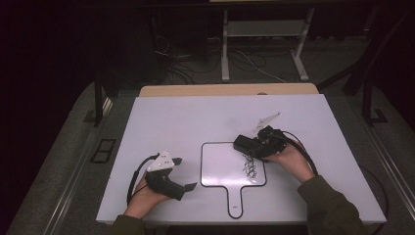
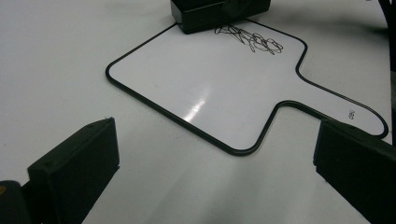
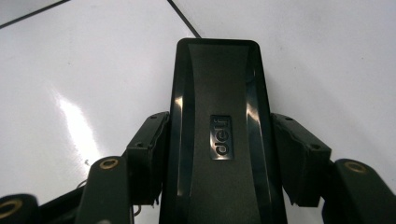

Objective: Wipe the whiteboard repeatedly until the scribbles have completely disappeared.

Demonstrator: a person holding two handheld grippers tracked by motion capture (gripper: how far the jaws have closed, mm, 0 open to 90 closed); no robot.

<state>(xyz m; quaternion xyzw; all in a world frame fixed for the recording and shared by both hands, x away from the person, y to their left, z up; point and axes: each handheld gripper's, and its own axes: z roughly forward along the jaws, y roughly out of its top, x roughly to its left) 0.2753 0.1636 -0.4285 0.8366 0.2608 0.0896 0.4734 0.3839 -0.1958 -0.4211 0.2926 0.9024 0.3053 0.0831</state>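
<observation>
In the high view, a small whiteboard (image 1: 222, 164) with a black rim and a short handle is seen lying flat on the white table (image 1: 161, 122), its handle pointing toward the person. A black scribble (image 1: 250, 168) is marked near the board's right edge. The right gripper (image 1: 244, 143) is held over the board's upper right corner, and a black eraser (image 1: 243, 144) is clamped between its jaws, just above the scribble. Whether the eraser touches the board cannot be told from here, as the spot is small and dark. The left gripper (image 1: 183, 174) is held over the bare table left of the board, well apart from it, with its jaws spread wide and nothing between them.

In the left gripper view, the two jaws are seen far apart at the bottom corners, with bare table and the board's (image 2: 205, 88) handle between them. The scribble (image 2: 250, 39) is seen at the far edge of the board, and the eraser (image 2: 205, 16) is set down just beside it, at the corner.

In the right gripper view, the eraser (image 3: 217, 135) is gripped on both long sides by the pads (image 3: 149, 154), lengthwise along the jaws. Its far end is placed over the table (image 3: 327, 56), just beside the board's rim (image 3: 184, 18).
</observation>
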